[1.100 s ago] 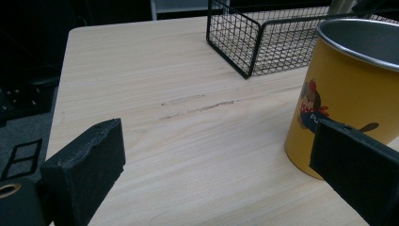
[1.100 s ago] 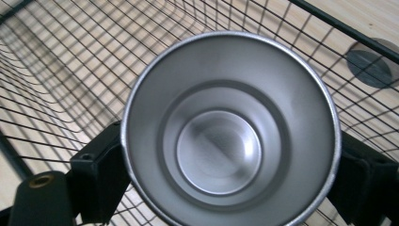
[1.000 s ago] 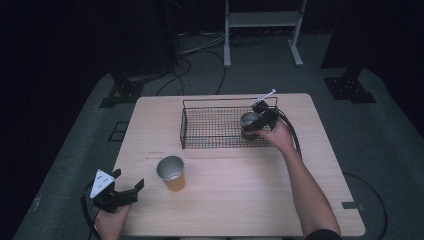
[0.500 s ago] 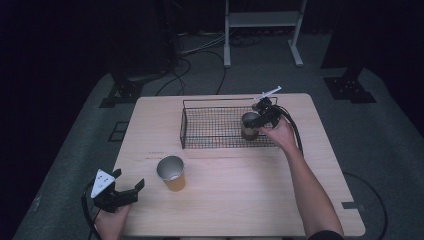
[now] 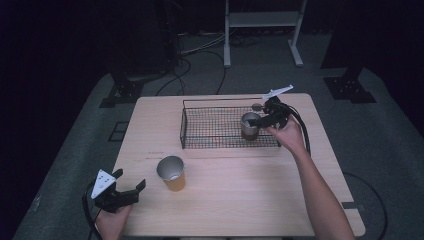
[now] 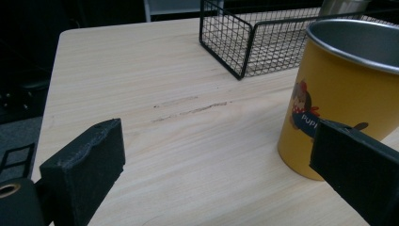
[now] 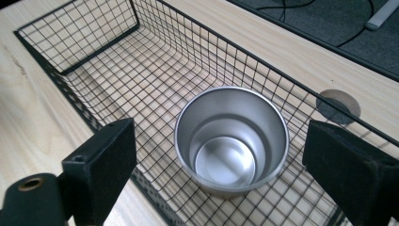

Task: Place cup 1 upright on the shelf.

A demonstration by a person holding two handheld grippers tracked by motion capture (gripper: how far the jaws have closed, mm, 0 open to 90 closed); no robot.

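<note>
Now: right gripper (image 7: 221, 155) released, jaws just opened, clear of steel cup (image 7: 231, 139) | cup upright in basket (image 5: 200, 127), 3 o'clock end | yellow cup (image 6: 348, 94) at 2 o'clock of open left gripper (image 6: 221, 179), nearer hand.

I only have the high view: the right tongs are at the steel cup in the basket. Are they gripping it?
Observer: No. In the right gripper view the right tongs are open. The jaws have just been opening, with gaps on both sides of the steel cup, which stands upright in the basket.
Operator: Anything inside it?
Observer: Nothing; its bare bottom shows.
Operator: And the other cup?
Observer: The left gripper view shows a cartoon dog printed on the yellow cup, which is clear of the open left tongs.
</note>
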